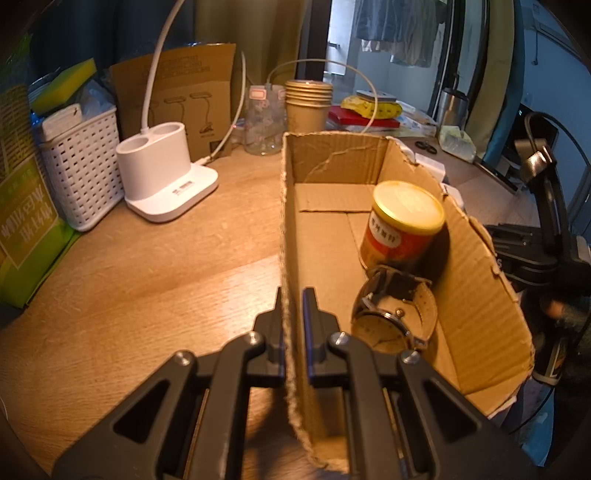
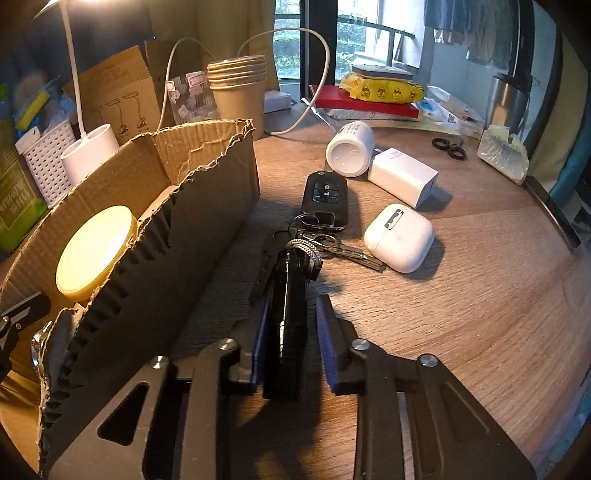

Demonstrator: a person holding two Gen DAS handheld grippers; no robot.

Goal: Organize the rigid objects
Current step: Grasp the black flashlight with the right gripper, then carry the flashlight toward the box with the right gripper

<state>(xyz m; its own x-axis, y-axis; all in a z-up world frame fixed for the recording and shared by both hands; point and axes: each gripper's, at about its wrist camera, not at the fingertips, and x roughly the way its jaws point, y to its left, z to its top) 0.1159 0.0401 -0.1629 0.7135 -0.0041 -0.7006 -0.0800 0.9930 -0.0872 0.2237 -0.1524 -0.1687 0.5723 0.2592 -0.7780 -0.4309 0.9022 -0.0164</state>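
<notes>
Our left gripper point(image 1: 291, 306) is clamped on the near wall of the cardboard box point(image 1: 476, 291), steadying it. Low in the right wrist view, our right gripper point(image 2: 291, 314) straddles a black cylinder point(image 2: 291, 306) on the surface, one pad not yet touching it. It is chained to the keys point(image 2: 351, 254), which could drag and snag the box's torn edge.

Warm-lit wooden desk by a window

Beyond the light oak-grain wooden desktop point(image 2: 461, 314), olive curtains point(image 1: 236, 22) flank a dark-framed window point(image 2: 306, 40); clothes point(image 1: 399, 33) hang outside it.
</notes>
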